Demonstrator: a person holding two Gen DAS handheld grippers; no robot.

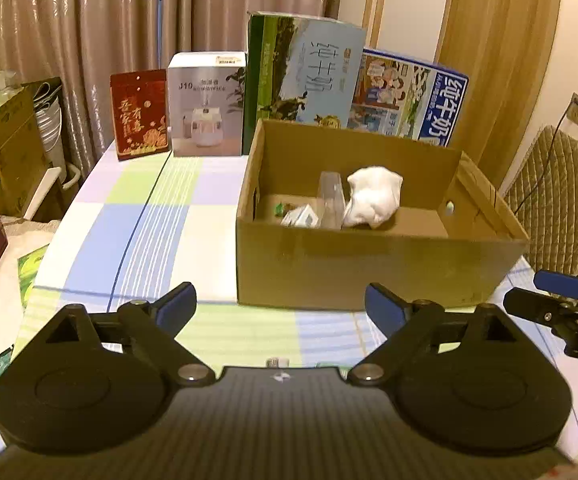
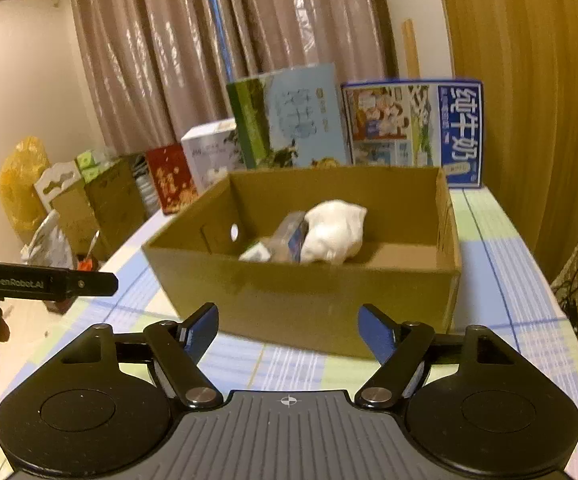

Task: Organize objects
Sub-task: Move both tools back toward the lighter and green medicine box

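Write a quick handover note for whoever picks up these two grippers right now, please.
Left gripper: open, holding nothing, above the checked tablecloth in front of the cardboard box.
Right gripper: open, holding nothing, facing the same box.
Done: a white crumpled bundle, a clear plastic item and a small white packet lie in the box.
Left: no loose items show on the tablecloth; upright cartons line its far edge.

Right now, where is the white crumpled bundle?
The white crumpled bundle lies inside the open cardboard box on the table, mid-floor, touching the clear plastic bottle on its left in both views.
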